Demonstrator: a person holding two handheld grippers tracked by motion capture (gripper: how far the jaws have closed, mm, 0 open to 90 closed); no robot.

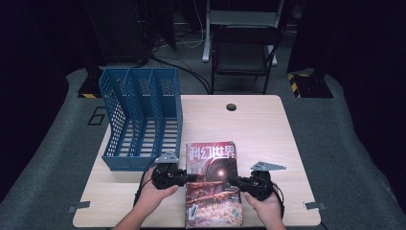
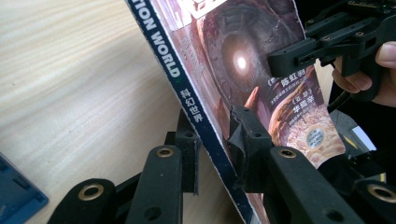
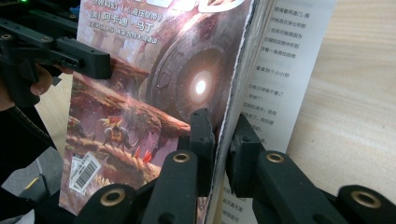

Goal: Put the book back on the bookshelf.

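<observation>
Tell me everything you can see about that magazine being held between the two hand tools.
The magazine is a glossy paperback with a reddish-brown science-fiction cover: a glowing round portal, a barcode near one corner, and Chinese title lettering. Its dark blue spine reads "WORLD". It sits near the front of the wooden table, beside a blue file rack. The left gripper pinches its spine edge; the right gripper clamps the opposite, page-opening edge, where printed pages show.

Premises present as a lab or recording studio. A light wooden table (image 1: 258,120) stands on grey floor matting. Behind the table: a black folding chair (image 1: 244,50), loose floor cables (image 1: 186,72), dark curtained surrounds.
</observation>
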